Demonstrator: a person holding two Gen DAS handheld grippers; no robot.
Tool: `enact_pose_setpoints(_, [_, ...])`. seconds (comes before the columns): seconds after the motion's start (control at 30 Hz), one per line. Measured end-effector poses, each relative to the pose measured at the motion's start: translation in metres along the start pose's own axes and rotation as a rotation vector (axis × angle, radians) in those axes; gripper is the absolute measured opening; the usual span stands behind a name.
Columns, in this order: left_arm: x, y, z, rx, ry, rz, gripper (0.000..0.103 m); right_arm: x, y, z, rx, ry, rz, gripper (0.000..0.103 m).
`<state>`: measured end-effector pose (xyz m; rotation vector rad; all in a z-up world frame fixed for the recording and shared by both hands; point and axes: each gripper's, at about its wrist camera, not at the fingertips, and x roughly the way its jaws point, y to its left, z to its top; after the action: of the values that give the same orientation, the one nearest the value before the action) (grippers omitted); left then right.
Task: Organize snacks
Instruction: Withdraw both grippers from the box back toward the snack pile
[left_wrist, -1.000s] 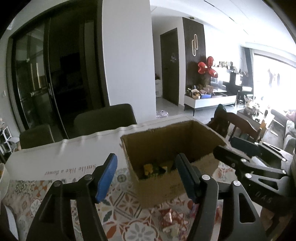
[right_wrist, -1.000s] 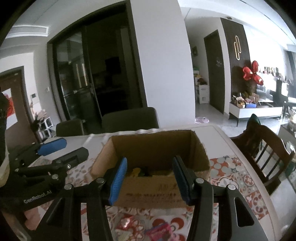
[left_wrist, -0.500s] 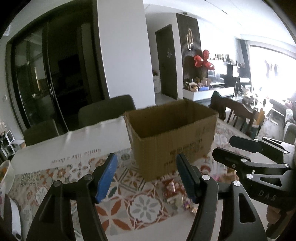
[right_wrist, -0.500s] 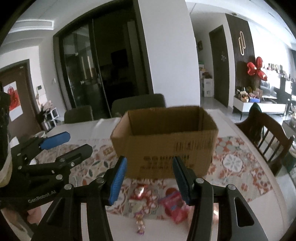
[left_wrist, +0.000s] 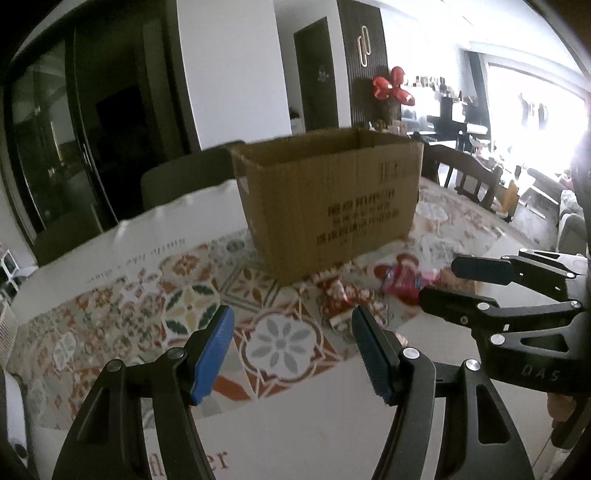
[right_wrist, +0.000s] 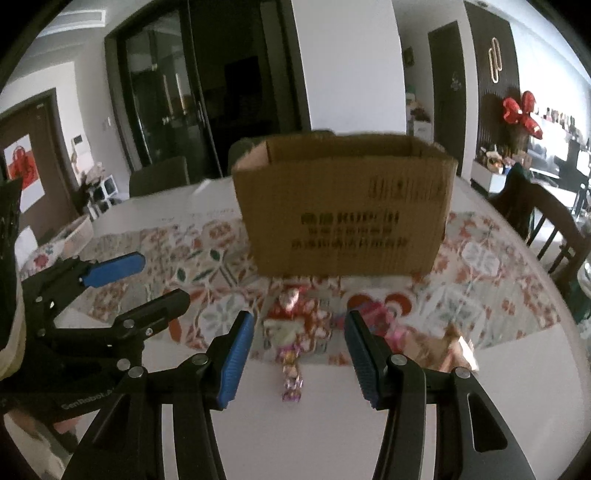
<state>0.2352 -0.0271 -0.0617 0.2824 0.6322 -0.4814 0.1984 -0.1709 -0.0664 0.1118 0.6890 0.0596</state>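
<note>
A: Right claw (right_wrist: 297, 356)?
B: Jaws apart, empty; lowered from box-top height. Left claw (left_wrist: 291, 354) likewise.
A: Ahead?
B: Red snack packet (right_wrist: 293, 319) just beyond the tips; cardboard box (right_wrist: 343, 206) behind. Pick pending.

Brown cardboard box (right_wrist: 343, 210), black print on its side. Cloth (left_wrist: 184, 295) on white counter (right_wrist: 332, 424): floral tile pattern, red, orange, green, grey on cream. Red patterned snack packet (right_wrist: 295, 321); pink-red packet (right_wrist: 384, 317) at its 3 o'clock. Both grippers black; fingers (right_wrist: 236, 354) carry blue pads. Red balloon dog (right_wrist: 521, 114) at 2 o'clock.
</note>
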Motion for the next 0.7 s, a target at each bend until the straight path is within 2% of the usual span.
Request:
enact_pose_setpoints(0.27, [0.020, 0.002, -0.019, -0.019, 0.064, -0.026, 0.065, 0.027, 0.002, -0.021, 0.018, 0.093, 0.027, 0.051])
enact_pose_setpoints(0.33, [0.026, 0.002, -0.023, -0.027, 0.084, -0.034, 0.065, 0.032, 0.002, -0.025, 0.020, 0.109, 0.026, 0.046])
enact_pose_setpoints(0.47, [0.037, 0.002, -0.027, -0.035, 0.110, -0.046, 0.065, 0.043, 0.002, -0.030, 0.035, 0.146, 0.040, 0.045])
enact_pose_setpoints(0.7, [0.049, 0.000, -0.029, -0.038, 0.133, -0.064, 0.065, 0.059, 0.002, -0.038, 0.040, 0.191, 0.047, 0.036])
